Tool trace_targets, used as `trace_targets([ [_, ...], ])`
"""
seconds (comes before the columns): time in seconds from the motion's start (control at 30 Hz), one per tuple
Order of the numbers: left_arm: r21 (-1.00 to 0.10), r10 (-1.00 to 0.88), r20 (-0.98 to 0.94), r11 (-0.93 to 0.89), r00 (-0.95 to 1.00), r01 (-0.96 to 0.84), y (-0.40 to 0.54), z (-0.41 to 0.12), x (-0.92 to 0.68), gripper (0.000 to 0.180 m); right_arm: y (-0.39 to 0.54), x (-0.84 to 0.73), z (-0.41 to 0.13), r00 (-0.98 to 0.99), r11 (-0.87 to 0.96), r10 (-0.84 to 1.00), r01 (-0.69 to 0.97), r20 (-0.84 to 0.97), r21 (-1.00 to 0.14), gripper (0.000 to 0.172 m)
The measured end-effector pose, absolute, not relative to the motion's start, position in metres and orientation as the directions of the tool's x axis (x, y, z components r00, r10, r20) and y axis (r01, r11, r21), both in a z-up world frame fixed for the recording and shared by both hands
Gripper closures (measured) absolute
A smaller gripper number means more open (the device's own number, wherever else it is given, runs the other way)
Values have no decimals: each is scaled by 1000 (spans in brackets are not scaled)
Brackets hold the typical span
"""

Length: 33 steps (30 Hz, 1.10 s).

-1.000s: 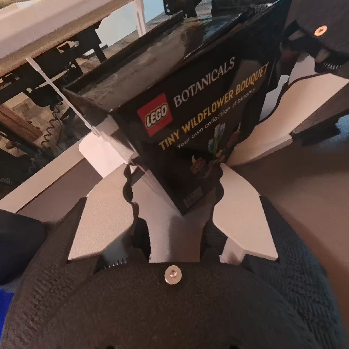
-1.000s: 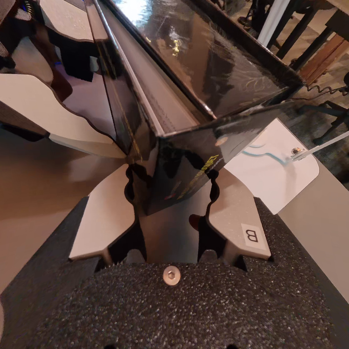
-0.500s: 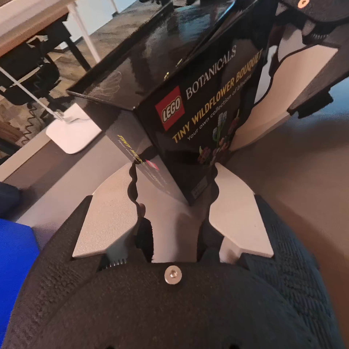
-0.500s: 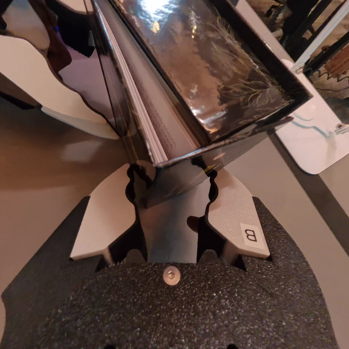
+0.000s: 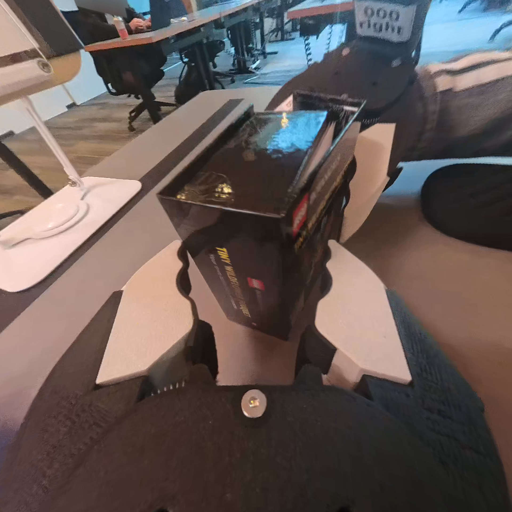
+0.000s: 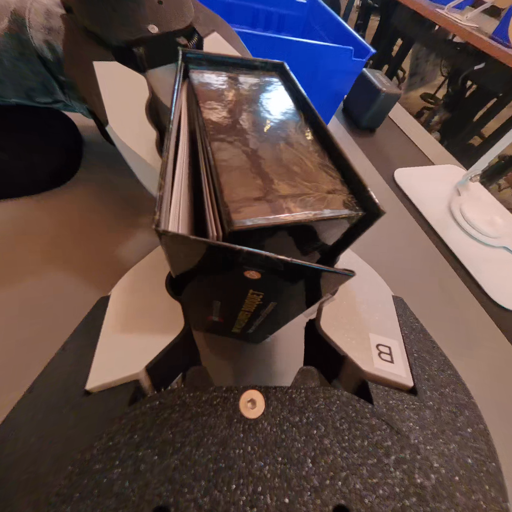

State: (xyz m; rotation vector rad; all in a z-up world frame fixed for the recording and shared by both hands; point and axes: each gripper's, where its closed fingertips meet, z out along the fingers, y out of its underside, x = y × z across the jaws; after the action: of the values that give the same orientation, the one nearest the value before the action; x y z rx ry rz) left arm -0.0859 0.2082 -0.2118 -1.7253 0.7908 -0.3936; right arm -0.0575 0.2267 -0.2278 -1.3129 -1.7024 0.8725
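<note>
A glossy black cardboard box [image 5: 249, 171] stands on the grey table [image 5: 83, 291] between my two grippers. In the right wrist view the box [image 6: 271, 144] has its near end flap hanging open, with a booklet and a foil-wrapped inner pack showing inside. My left gripper [image 5: 255, 263] is open around one end of the box, its pads just off the sides. My right gripper [image 6: 245, 291] is open around the other end, and the flap lies over its right finger [image 6: 357, 318]. A finger of the right gripper [image 5: 371, 155] shows beyond the box, and a finger of the left gripper [image 6: 124, 116] shows in the right wrist view.
A white lamp base [image 5: 69, 216] lies on the table's far side, also in the right wrist view [image 6: 457, 216]. A blue bin [image 6: 304, 41] and a small dark box [image 6: 371, 102] stand behind. A black rounded object [image 5: 471, 205] lies on the near side. Desks, chairs and a seated person [image 5: 133, 25] are behind.
Both grippers' jaws have widened and come off the box sides they were pressing half a second ago. Both views have tilted up, and the box sits deeper between the fingers.
</note>
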Motion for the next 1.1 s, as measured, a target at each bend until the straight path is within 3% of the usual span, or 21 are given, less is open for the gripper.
trace_targets([
  [0.07, -952, -717, -97, -136, 690, -275, 205, -209, -83, 98, 225, -60, -226, -178, 228, 970, 404, 168, -886, 73],
  [0.27, -956, -773, -144, -52, 618, -288, 181, -207, -72, 105, 203, -49, -220, -281, 251, 946, 323, 161, -912, 82],
  [0.37, -964, -818, -111, -50, 565, -262, 166, -206, -66, 107, 184, -37, -217, -366, 224, 925, 295, 106, -929, 101],
  [0.63, -973, -851, -70, -57, 520, -225, 150, -206, -59, 107, 165, -27, -216, -430, 193, 901, 264, 63, -945, 103],
  [0.67, -971, -845, -67, -66, 530, -229, 151, -207, -60, 107, 168, -28, -216, -406, 192, 912, 279, 65, -941, 101],
  [0.77, -968, -841, -82, -60, 535, -243, 150, -207, -60, 108, 190, -24, -220, -148, 134, 986, 417, 78, -899, 64],
  [0.87, -962, -832, -99, -60, 545, -266, 148, -206, -61, 108, 198, -6, -221, 142, 29, 983, 515, 118, -857, 60],
  [0.97, -961, -829, -108, -55, 549, -272, 146, -206, -60, 108, 185, 5, -222, 332, -87, 938, 506, 101, -858, 87],
  [1.03, -960, -828, -98, -69, 553, -273, 147, -207, -61, 108, 171, 2, -221, 336, -84, 937, 487, 98, -870, 115],
  [1.1, -959, -828, -76, -92, 555, -269, 149, -207, -61, 108, 166, -3, -219, 310, -25, 940, 486, 145, -874, 128],
])
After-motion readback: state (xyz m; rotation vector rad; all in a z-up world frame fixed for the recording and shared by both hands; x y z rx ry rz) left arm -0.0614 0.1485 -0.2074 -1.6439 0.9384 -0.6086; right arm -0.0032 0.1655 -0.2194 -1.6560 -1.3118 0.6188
